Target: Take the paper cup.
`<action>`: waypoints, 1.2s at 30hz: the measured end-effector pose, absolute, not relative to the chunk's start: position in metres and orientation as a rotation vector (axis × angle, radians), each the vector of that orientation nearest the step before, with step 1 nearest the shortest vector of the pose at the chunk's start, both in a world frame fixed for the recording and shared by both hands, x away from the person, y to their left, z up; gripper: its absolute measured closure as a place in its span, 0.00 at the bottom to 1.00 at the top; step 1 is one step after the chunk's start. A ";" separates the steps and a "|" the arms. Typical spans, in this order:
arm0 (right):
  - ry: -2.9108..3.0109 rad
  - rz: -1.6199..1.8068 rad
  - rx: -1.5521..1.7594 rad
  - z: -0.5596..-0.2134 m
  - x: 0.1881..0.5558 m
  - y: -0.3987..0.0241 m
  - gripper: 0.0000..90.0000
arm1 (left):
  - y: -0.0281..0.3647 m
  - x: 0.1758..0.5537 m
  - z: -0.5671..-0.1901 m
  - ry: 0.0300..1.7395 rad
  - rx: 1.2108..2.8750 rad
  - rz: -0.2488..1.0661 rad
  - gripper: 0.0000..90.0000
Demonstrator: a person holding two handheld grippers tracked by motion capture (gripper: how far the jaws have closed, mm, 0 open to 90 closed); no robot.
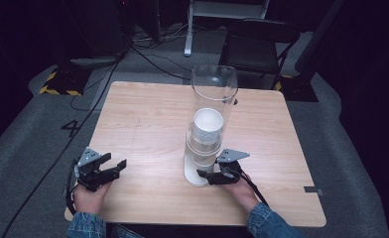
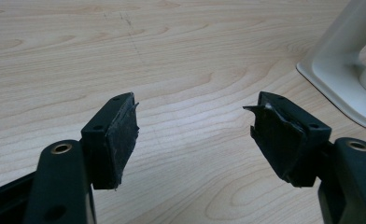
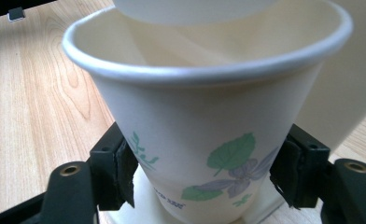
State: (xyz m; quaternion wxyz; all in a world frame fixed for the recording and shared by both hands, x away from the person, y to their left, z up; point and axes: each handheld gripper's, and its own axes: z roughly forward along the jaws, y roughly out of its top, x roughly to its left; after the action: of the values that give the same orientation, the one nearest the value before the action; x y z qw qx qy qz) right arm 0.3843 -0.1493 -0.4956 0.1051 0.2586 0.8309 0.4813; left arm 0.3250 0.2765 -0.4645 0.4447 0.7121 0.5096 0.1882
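Gripping paper cup (image 3: 204, 135) in right claw (image 3: 204, 182) | left claw (image 2: 193, 135) apart, above table (image 2: 181, 60)

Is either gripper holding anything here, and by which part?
The right gripper clasps the bottom paper cup in the dispenser by its lower sides. The left gripper is open and holds nothing.

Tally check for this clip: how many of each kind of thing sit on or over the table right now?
Grippers: 2, left gripper and right gripper
Cup dispensers: 1, clear tube on a white base
Paper cups that can be told apart: 2, top cup and bottom cup
Total: 5
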 end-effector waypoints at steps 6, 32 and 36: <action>2.442 1.397 0.780 -0.492 0.381 -0.157 0.36 | 0.272 0.331 -0.464 1.254 1.770 0.460 0.35; 2.329 1.343 0.870 -0.486 0.364 -0.207 0.36 | 0.231 0.374 -0.465 1.177 1.845 0.396 0.35; 2.289 1.359 0.896 -0.481 0.365 -0.216 0.36 | 0.230 0.374 -0.465 1.175 1.859 0.397 0.35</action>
State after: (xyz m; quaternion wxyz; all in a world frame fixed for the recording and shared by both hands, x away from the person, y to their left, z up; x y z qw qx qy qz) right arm 0.3652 -0.2158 -0.4813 0.1655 0.3145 0.8037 0.4773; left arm 0.3742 0.2295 -0.4648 0.4379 0.7479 0.4727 0.1597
